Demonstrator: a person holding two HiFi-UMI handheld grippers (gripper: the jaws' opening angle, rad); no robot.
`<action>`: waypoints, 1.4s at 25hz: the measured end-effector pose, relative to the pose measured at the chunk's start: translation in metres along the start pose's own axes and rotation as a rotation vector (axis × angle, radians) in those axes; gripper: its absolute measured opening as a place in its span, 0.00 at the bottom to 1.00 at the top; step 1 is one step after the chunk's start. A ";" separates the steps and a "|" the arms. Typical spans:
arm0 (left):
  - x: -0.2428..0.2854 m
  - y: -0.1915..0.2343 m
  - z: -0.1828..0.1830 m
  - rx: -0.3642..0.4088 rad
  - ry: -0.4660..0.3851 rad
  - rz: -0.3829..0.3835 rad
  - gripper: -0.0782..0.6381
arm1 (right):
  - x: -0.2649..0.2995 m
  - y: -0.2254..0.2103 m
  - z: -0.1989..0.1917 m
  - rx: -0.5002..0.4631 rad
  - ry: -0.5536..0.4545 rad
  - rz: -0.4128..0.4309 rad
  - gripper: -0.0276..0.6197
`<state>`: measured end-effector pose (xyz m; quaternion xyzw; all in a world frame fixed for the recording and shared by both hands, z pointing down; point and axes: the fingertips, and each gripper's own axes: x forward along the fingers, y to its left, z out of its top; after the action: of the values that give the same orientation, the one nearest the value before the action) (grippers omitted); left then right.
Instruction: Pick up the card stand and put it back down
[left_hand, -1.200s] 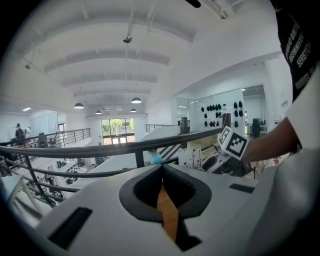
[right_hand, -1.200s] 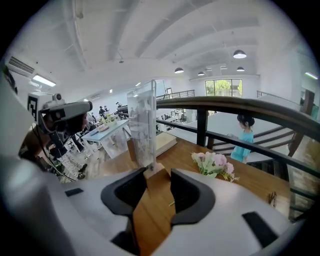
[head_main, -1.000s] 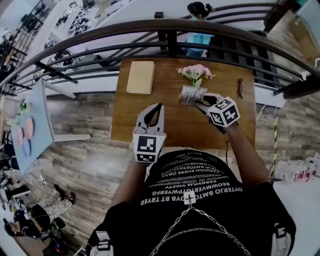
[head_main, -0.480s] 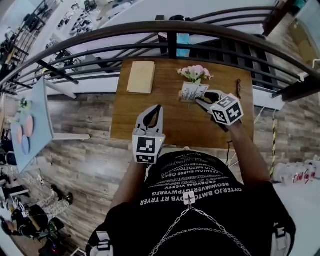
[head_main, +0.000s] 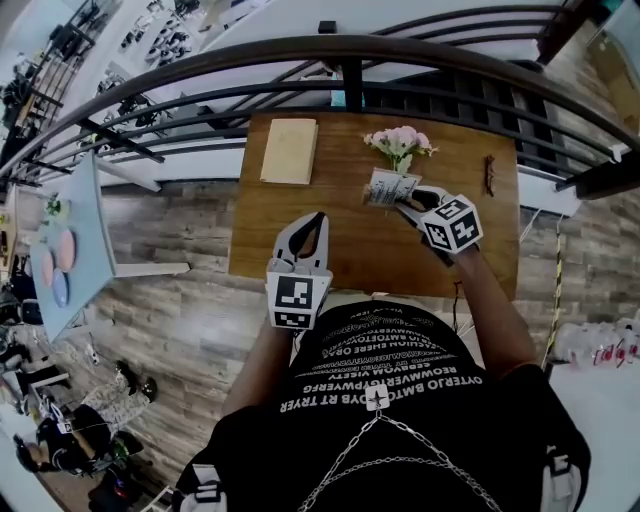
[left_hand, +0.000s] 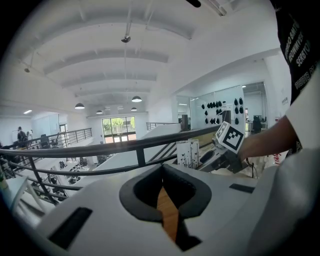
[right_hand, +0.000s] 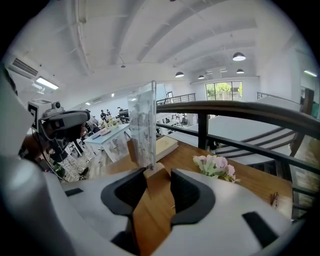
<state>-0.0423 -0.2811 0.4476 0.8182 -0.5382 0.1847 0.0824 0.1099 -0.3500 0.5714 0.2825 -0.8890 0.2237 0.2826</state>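
Note:
The card stand is a clear printed card upright in a small wooden base. My right gripper is shut on that base, near the flowers at the table's far side. In the right gripper view the card rises just past the jaws and the wooden base sits between the pads of my right gripper. I cannot tell whether the base touches the table. My left gripper hovers over the table's near left part, shut and holding nothing. The left gripper view shows the stand beyond the tips of my left gripper.
The wooden table carries a pink flower bunch, a tan book at the far left and a small dark object at the far right. A dark metal railing runs just behind the table.

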 end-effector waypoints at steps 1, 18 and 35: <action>0.002 0.001 0.000 0.002 0.004 -0.001 0.15 | 0.004 -0.003 -0.003 0.007 -0.002 -0.006 0.29; 0.054 0.035 -0.014 0.004 0.104 -0.038 0.15 | 0.104 -0.037 -0.080 0.095 0.101 -0.045 0.29; 0.072 0.045 -0.036 0.001 0.173 -0.079 0.15 | 0.166 -0.051 -0.127 0.048 0.215 -0.060 0.30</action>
<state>-0.0657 -0.3490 0.5061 0.8198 -0.4964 0.2514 0.1352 0.0764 -0.3792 0.7814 0.2900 -0.8390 0.2654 0.3761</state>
